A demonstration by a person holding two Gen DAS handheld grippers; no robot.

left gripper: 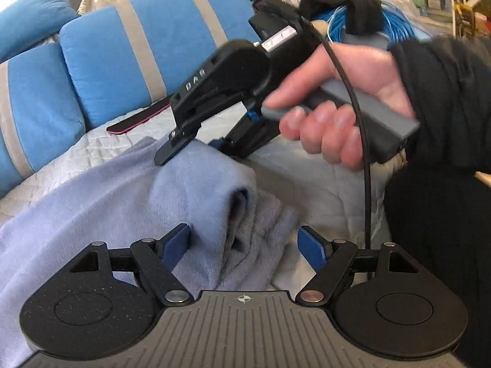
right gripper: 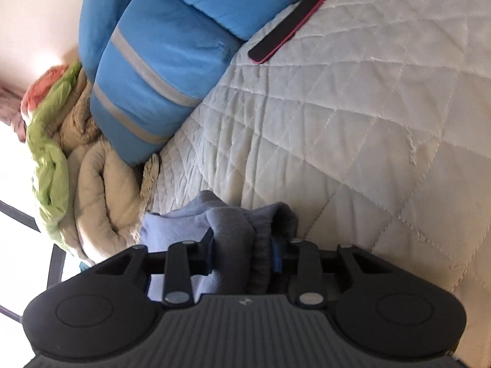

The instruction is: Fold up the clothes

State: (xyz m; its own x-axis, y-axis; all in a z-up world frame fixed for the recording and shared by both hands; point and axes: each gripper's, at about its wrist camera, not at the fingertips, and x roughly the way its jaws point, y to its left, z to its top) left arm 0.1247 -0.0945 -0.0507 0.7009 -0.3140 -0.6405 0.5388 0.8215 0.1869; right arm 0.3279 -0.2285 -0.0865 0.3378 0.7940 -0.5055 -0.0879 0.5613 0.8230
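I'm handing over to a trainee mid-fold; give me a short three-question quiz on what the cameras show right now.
1. True or false: the right gripper has a bunch of the blue garment between its fingers.
2. The left gripper's jaws are: A) clamped on cloth, B) open, C) out of sight.
3. What lies on the quilted cover next to the striped blue cushions?

Key: 1 true. 2 B. 3 a flat black strip with a red edge.

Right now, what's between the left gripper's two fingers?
A bunched fold of the light blue garment sits in the gap of the left gripper, touching neither blue pad. Seen in the left wrist view; the right gripper pinches the same garment further up.
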